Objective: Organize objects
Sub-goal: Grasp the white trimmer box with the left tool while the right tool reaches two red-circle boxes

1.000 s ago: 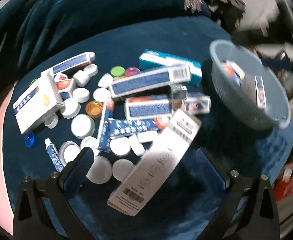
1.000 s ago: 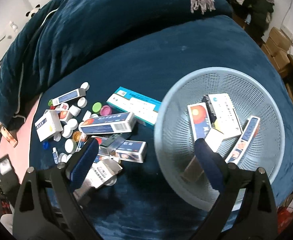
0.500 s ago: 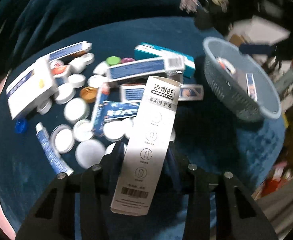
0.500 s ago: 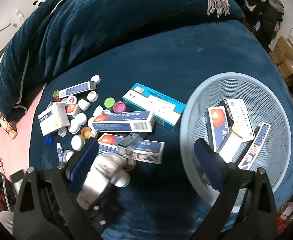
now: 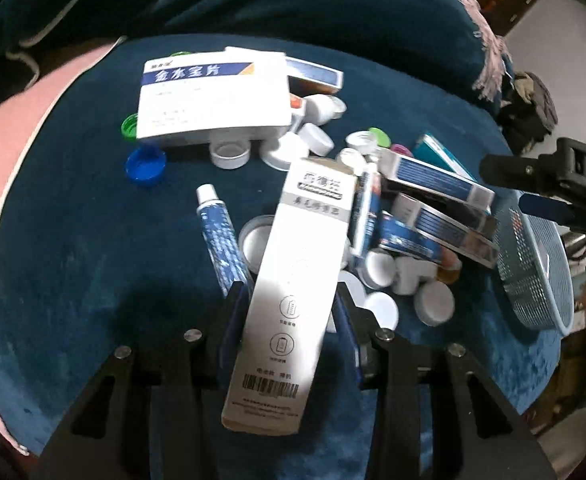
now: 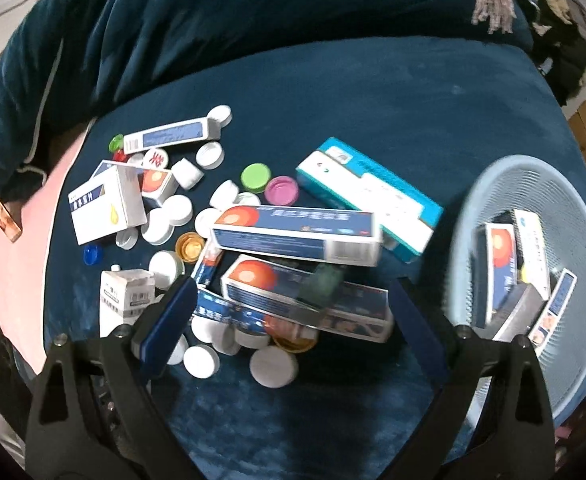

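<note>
Left gripper [image 5: 291, 322] clamps the long white box [image 5: 293, 280]; right gripper [image 6: 289, 320], fingers spread wide, hangs near the basket [image 6: 573, 364].

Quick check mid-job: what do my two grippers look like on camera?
Both match: the left gripper and right gripper have matte black angular frames with triangular cutouts, silver screws, and flat dark blue pads. No cables or sleeves visible.

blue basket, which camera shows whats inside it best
The right wrist view: the blue basket faces the camera, open side up, with several boxes lying inside. The left wrist view catches only its mesh wall at the right edge, contents hidden.
</note>
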### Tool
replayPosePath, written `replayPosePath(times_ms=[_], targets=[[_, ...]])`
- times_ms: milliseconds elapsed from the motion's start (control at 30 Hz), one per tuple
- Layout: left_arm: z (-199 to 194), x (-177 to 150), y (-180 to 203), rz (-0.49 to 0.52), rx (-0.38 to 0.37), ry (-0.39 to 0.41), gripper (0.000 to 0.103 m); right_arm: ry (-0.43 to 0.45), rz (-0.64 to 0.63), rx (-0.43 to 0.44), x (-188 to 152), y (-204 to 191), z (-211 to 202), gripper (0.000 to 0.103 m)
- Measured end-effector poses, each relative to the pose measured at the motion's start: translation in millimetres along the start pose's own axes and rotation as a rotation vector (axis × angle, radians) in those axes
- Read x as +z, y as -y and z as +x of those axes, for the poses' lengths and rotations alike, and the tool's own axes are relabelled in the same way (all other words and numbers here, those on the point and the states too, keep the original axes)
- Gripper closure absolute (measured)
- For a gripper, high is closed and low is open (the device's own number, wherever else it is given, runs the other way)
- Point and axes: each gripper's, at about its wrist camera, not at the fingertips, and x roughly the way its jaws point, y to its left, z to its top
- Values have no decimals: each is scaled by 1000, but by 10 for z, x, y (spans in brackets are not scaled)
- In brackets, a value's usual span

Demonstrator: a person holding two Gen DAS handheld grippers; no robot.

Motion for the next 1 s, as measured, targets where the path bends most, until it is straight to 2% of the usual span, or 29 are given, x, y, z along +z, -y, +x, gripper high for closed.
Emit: replayPosePath(times_ms=[367, 433, 500, 600, 767, 900, 1000], targets=[[71, 73, -105, -64, 31, 39, 56, -22, -136, -19, 155, -336, 258, 6], [54, 89, -135, -91, 52, 60, 49, -17, -144, -20, 172, -359, 275, 6], [11, 105, -167, -116, 54, 92, 36, -18, -148, -23, 182, -374, 304, 6], [-59, 131, -195, -136, 46, 126, 26, -23, -150, -26, 194, -379, 334, 6], [-139, 165, -296, -154, 39, 148, 23, -5, -114, 12, 247, -329, 300, 6], [-173, 173, -428, -174, 53, 157, 23, 24, -79, 49, 313, -272, 267, 1], [-173, 170, -514, -193, 62, 151, 23, 14, -74, 65, 343, -255, 301, 0]])
